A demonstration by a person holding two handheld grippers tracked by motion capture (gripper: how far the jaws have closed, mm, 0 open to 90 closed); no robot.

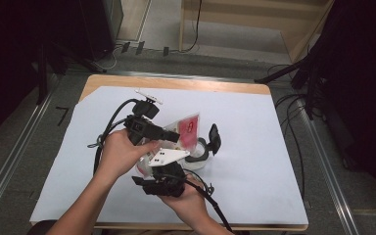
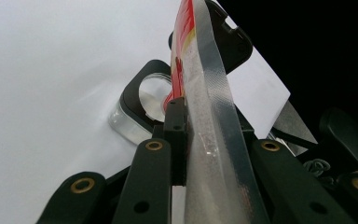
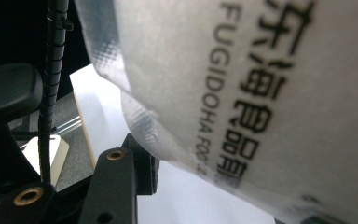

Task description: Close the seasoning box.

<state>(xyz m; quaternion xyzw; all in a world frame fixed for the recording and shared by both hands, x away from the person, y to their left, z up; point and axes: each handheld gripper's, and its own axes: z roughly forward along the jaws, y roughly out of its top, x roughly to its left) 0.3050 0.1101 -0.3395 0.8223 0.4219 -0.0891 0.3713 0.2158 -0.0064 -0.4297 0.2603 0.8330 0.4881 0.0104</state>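
Observation:
A clear plastic bag [image 1: 189, 128] with a red label is held up over the middle of the table. My left gripper [image 1: 178, 136] reaches in from the left and is shut on the bag's sealed edge [image 2: 210, 93]; one pad [image 2: 176, 122] presses flat against it. My right gripper [image 1: 162, 165] comes from below under its grey plate [image 1: 168, 156]. The printed body of the bag [image 3: 242, 84] lies between its jaws, touching the left finger [image 3: 117, 183]. The other finger is hidden. Behind the bag stands a clear jar [image 1: 199, 157] with a black rim [image 2: 134, 95] and its flip lid [image 1: 214, 138] raised.
A white sheet [image 1: 254, 147] covers the wooden table [image 1: 176, 82]. A small white piece [image 1: 148, 95] lies near the far edge. Cables [image 1: 293, 115] and dark stands sit on the floor to the right and left of the table.

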